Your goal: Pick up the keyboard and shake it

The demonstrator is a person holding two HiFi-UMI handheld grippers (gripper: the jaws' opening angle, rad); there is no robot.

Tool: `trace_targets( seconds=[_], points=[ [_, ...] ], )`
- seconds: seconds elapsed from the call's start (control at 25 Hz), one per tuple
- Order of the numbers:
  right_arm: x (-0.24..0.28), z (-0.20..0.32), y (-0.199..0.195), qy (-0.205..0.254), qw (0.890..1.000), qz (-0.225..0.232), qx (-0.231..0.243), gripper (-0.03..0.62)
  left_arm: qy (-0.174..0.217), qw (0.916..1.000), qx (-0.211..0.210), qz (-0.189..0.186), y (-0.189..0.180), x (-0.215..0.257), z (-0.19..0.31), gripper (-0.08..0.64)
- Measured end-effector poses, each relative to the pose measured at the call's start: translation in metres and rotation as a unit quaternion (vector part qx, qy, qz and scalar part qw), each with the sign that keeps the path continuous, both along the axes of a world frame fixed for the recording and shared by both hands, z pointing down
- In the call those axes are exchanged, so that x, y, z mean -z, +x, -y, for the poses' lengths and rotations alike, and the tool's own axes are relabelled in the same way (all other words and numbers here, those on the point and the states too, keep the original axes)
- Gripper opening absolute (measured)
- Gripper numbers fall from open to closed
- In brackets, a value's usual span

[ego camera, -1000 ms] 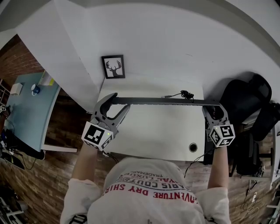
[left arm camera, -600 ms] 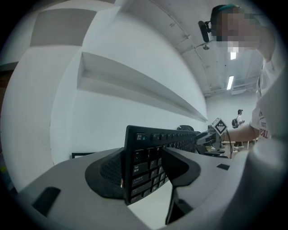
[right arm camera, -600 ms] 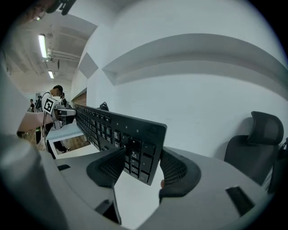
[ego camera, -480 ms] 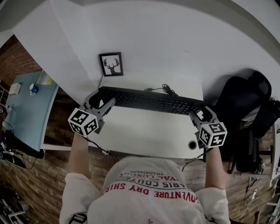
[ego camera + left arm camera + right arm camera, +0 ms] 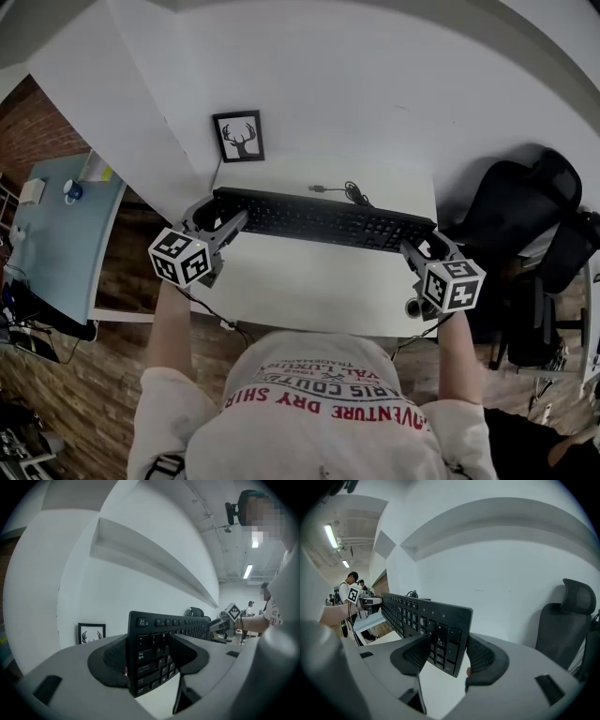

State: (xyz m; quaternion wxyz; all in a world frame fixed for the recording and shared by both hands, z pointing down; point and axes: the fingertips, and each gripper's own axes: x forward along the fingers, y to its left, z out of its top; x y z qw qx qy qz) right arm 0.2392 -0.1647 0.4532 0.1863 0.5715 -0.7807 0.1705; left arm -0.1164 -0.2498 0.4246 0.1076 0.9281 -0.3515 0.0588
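A long black keyboard (image 5: pixel 319 218) hangs above the white desk (image 5: pixel 319 281), keys facing up toward me and its right end a little lower. My left gripper (image 5: pixel 217 208) is shut on its left end, the pads pressing front and back by the Tab key (image 5: pixel 140 654). My right gripper (image 5: pixel 422 242) is shut on the right end, gripping the number-pad edge (image 5: pixel 445 639). The keyboard's cable (image 5: pixel 349 192) trails onto the desk behind it.
A framed deer picture (image 5: pixel 238 138) leans against the wall at the desk's back left. A cable hole (image 5: pixel 412 307) lies at the front right. A black office chair (image 5: pixel 525 216) stands to the right, a blue table (image 5: pixel 56 234) to the left.
The keyboard, seen edge-on a second ago, has tipped so its keys face up. Both grippers moved with it, the left one outward, and the right end has dipped slightly.
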Motion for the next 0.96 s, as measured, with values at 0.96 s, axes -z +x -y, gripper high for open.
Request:
trace_targets(
  seconds=[0.96],
  points=[
    [-0.011,-0.004,-0.002,-0.023,1.000,-0.003,0.003,0.253,-0.020,0.9998,0.003,0.001,-0.003,-0.016,-0.006,0.256]
  ],
)
